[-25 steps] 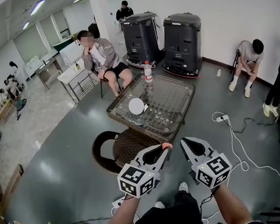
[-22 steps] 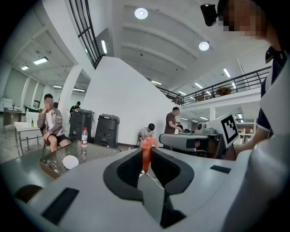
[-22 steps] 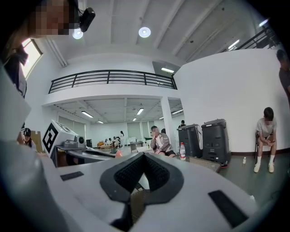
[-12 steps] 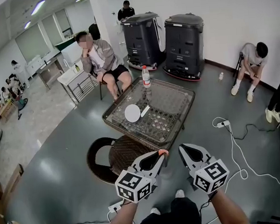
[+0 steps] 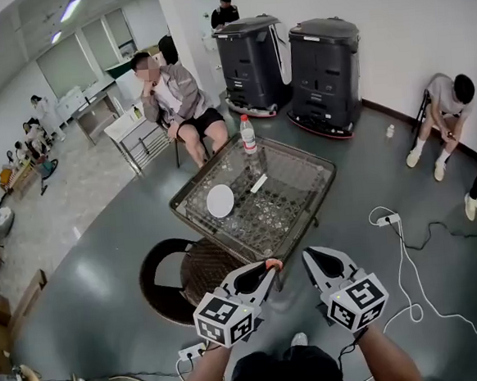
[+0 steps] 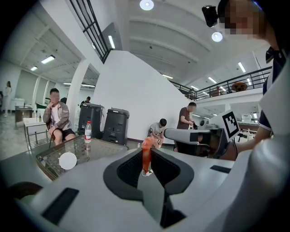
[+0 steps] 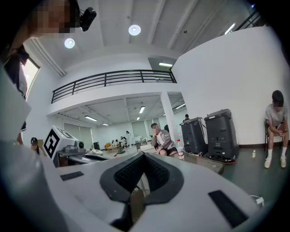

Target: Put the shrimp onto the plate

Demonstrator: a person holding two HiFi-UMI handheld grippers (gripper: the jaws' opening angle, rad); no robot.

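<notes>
A: Where's the shrimp (image 6: 146, 154)?
B: Pinched upright at the tips of the left gripper (image 5: 268, 268) — jaws clenched on it, orange end poking above them. It's in the air by the bench's near corner, not over the glass yet.
A: Right gripper (image 5: 308, 256)?
B: Jaws pressed together, nothing between them. It's just beside the left one.
A: Plate (image 5: 220, 201)?
B: White, round, bare, on the left half of the glass bench (image 5: 300, 190), well apart from the shrimp. A water bottle (image 5: 249, 134) stands at the far edge.
A: Step?
B: Carry, I'd say — early. Keep the clench steady, since only the tips hold it. Pass over the wicker chair (image 5: 207, 266) and the bench rim, come in low above the plate's middle, then release so it doesn't bounce off.
A: Versus a second ago?
B: Same grip on both. The grippers sit a bit lower in the head view and the plate has drifted left and down. The shrimp looks no closer to the plate.
</notes>
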